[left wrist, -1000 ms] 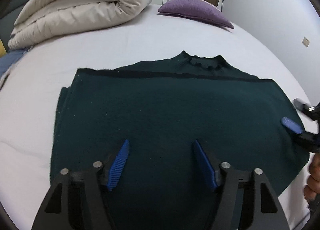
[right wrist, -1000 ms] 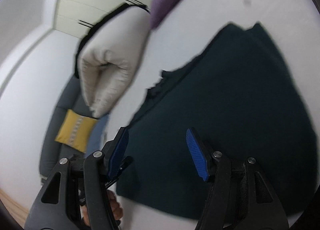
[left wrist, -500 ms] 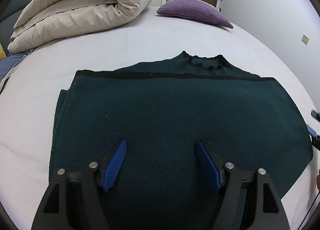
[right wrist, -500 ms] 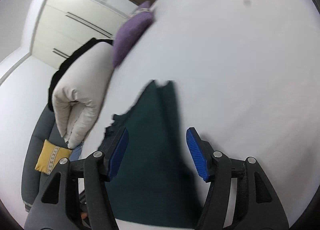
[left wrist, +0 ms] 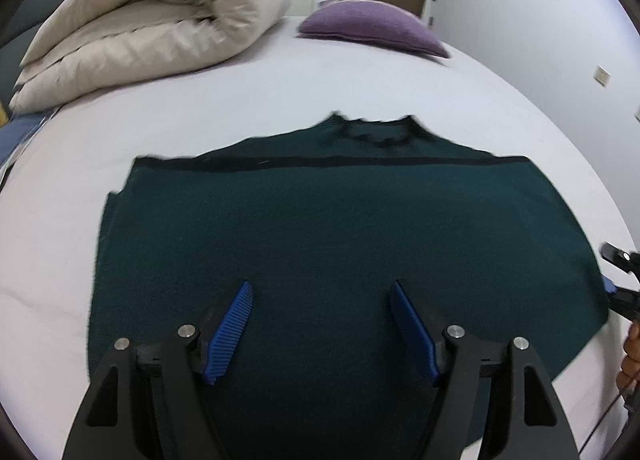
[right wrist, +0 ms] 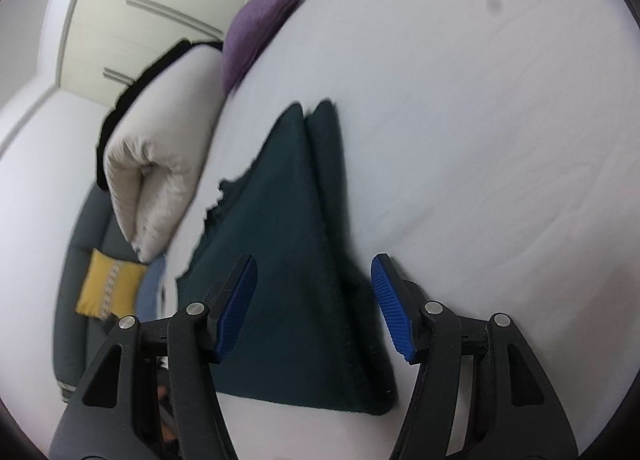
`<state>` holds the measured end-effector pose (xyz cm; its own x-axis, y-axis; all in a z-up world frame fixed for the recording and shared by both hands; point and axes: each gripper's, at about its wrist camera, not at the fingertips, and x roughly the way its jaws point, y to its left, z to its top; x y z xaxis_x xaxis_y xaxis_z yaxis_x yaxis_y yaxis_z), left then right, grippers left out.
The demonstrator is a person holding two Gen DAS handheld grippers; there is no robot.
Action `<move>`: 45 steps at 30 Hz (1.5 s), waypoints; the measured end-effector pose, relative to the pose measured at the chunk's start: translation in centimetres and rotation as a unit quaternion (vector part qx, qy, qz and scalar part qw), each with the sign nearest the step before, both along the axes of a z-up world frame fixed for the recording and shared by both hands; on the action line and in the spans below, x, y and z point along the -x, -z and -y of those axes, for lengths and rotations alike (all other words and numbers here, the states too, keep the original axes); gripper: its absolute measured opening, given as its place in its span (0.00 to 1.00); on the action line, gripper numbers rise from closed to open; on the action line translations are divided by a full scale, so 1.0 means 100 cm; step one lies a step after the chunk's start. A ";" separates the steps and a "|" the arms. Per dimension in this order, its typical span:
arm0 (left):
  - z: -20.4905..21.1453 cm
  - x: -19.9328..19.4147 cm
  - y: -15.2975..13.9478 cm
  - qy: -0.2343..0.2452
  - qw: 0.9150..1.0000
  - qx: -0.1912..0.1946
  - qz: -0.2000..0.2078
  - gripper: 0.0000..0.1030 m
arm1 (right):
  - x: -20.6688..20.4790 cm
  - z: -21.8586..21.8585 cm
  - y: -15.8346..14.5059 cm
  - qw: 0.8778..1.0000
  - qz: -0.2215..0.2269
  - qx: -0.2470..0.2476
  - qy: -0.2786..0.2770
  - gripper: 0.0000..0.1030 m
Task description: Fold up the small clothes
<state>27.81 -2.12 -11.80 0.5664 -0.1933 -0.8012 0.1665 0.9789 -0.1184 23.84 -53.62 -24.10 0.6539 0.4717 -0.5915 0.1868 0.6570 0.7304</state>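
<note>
A dark green knit sweater (left wrist: 328, 228) lies flat on the white bed, sleeves folded in, collar at the far side. My left gripper (left wrist: 320, 324) is open and empty, hovering over the sweater's near hem. My right gripper (right wrist: 314, 304) is open and empty at the sweater's right edge (right wrist: 304, 244), its jaws standing either side of the folded side; its tip also shows in the left wrist view (left wrist: 618, 292) at the far right.
A rolled cream duvet (left wrist: 152, 24) and a purple pillow (left wrist: 372, 26) lie at the far end of the bed (left wrist: 240, 108). A grey sofa with a yellow cushion (right wrist: 108, 286) stands beside the bed. A door and white walls are behind.
My right gripper swung off the top of the sweater to its right edge and turned to look along that edge. My left gripper drew back slightly toward the near hem.
</note>
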 end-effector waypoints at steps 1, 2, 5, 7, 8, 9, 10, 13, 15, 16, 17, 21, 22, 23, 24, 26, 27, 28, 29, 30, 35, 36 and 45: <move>0.006 0.000 -0.002 0.007 1.000 0.003 0.001 0.71 | 0.001 0.002 -0.001 1.000 0.000 -0.004 0.002 0.56; 0.013 0.000 -0.003 0.014 1.000 0.010 -0.001 0.71 | 0.002 0.003 0.000 1.000 -0.001 -0.011 0.005 0.56; 0.030 -0.005 -0.003 0.032 0.999 0.029 -0.006 0.71 | 0.003 0.004 -0.001 1.000 -0.006 -0.016 0.000 0.56; 0.041 -0.009 0.003 0.039 0.999 0.019 -0.014 0.71 | 0.004 0.005 -0.002 1.000 -0.011 -0.018 -0.002 0.56; 0.046 -0.010 0.007 0.039 0.999 0.008 -0.018 0.72 | 0.004 0.005 -0.002 1.000 -0.014 -0.021 -0.002 0.56; 0.051 -0.012 0.012 0.042 0.999 -0.007 -0.018 0.73 | 0.004 0.006 -0.003 1.000 -0.016 -0.023 -0.001 0.56; 0.053 -0.011 0.014 0.042 0.999 -0.013 -0.015 0.74 | 0.004 0.005 -0.003 1.000 -0.019 -0.023 -0.001 0.56; 0.054 -0.013 0.016 0.040 0.999 -0.018 -0.015 0.75 | -0.002 -0.004 -0.001 0.999 -0.028 -0.019 -0.013 0.56; 0.055 -0.012 0.018 0.043 0.999 -0.025 -0.015 0.75 | -0.007 -0.011 -0.001 0.999 -0.033 -0.022 -0.025 0.58; 0.055 -0.011 0.018 0.043 0.999 -0.026 -0.015 0.75 | -0.011 -0.015 -0.002 0.998 -0.035 -0.025 -0.034 0.58; 0.055 -0.012 0.018 0.043 0.999 -0.026 -0.015 0.75 | -0.014 -0.018 -0.002 0.998 -0.038 -0.029 -0.039 0.58; 0.054 -0.011 0.019 0.044 0.999 -0.026 -0.015 0.76 | -0.022 -0.025 0.002 0.996 -0.045 -0.062 -0.054 0.58; 0.054 -0.011 0.019 0.044 0.999 -0.026 -0.015 0.76 | -0.023 -0.026 0.003 0.995 -0.045 -0.068 -0.052 0.58; 0.054 -0.011 0.019 0.045 0.999 -0.026 -0.015 0.76 | -0.023 -0.028 0.003 0.995 -0.044 -0.072 -0.054 0.56; 0.054 -0.011 0.019 0.045 0.999 -0.026 -0.016 0.76 | -0.022 -0.029 0.003 0.995 -0.043 -0.075 -0.056 0.56; 0.054 -0.012 0.020 0.046 0.998 -0.026 -0.015 0.76 | -0.021 -0.034 0.004 0.995 -0.042 -0.073 -0.061 0.49; 0.054 -0.012 0.020 0.047 0.998 -0.024 -0.015 0.76 | -0.020 -0.037 0.005 0.995 -0.044 -0.068 -0.063 0.48; 0.054 -0.012 0.020 0.047 0.998 -0.024 -0.015 0.76 | -0.019 -0.039 0.006 0.995 -0.045 -0.066 -0.063 0.46; 0.054 -0.012 0.021 0.047 0.998 -0.023 -0.015 0.76 | -0.017 -0.039 0.006 0.995 -0.044 -0.070 -0.061 0.46; 0.053 -0.012 0.021 0.047 0.998 -0.023 -0.015 0.76 | -0.016 -0.038 0.006 0.995 -0.044 -0.074 -0.058 0.46; 0.053 -0.012 0.021 0.048 0.999 -0.021 -0.014 0.76 | -0.018 -0.045 0.005 0.996 -0.050 -0.047 -0.060 0.35; 0.053 -0.013 0.022 0.049 0.999 -0.019 -0.014 0.76 | -0.019 -0.046 0.006 0.996 -0.055 -0.036 -0.060 0.31; 0.050 -0.014 0.022 0.054 0.998 -0.002 -0.015 0.76 | -0.019 -0.057 -0.004 0.997 -0.059 0.038 -0.042 0.11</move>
<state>29.23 -7.09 -14.04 0.5188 -0.2481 -0.8181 0.2670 0.9561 -0.1206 25.70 -47.87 -23.70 0.5371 0.4729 -0.6985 0.2104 0.7268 0.6538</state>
